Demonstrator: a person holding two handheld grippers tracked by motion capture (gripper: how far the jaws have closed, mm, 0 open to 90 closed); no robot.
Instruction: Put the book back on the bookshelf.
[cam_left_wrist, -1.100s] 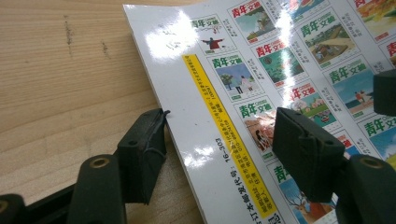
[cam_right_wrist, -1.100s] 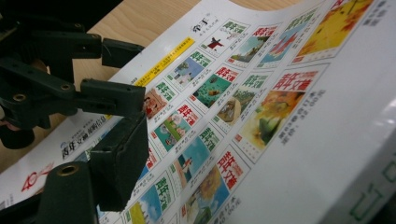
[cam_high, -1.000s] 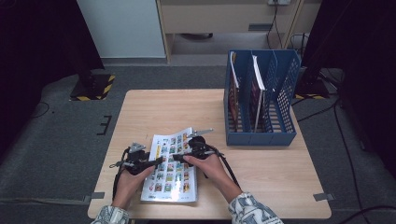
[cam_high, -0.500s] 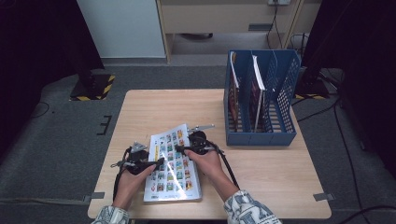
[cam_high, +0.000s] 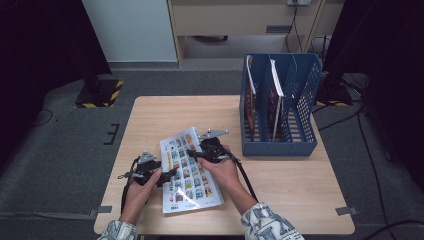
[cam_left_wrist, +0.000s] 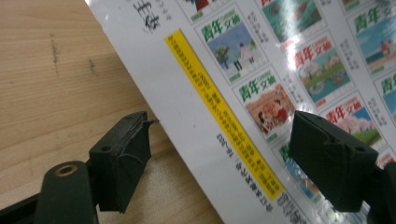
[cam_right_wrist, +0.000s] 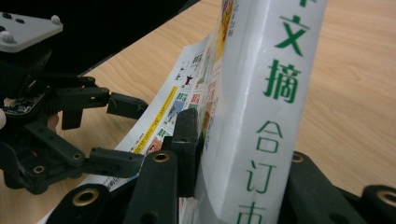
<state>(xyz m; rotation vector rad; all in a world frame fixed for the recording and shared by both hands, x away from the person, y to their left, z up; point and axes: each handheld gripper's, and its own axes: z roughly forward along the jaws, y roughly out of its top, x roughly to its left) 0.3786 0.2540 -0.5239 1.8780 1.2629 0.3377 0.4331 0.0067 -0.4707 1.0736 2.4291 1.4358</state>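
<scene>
My right claw (cam_right_wrist: 233, 177), its jaws just closed, grips the bound magazine volume (cam_high: 190, 170) by its spine at the table's (cam_high: 300, 200) near middle, while my left claw (cam_left_wrist: 224, 163), just opening, straddles its left edge ungripped; the heavy volume may sag and slip free.

Light wooden table (cam_high: 165, 112) set on grey carpeted floor (cam_high: 65, 150), blue mesh file rack (cam_high: 300, 120) stood at its far right, a magazine (cam_high: 192, 192) rested near the front edge, one side lifted.
</scene>
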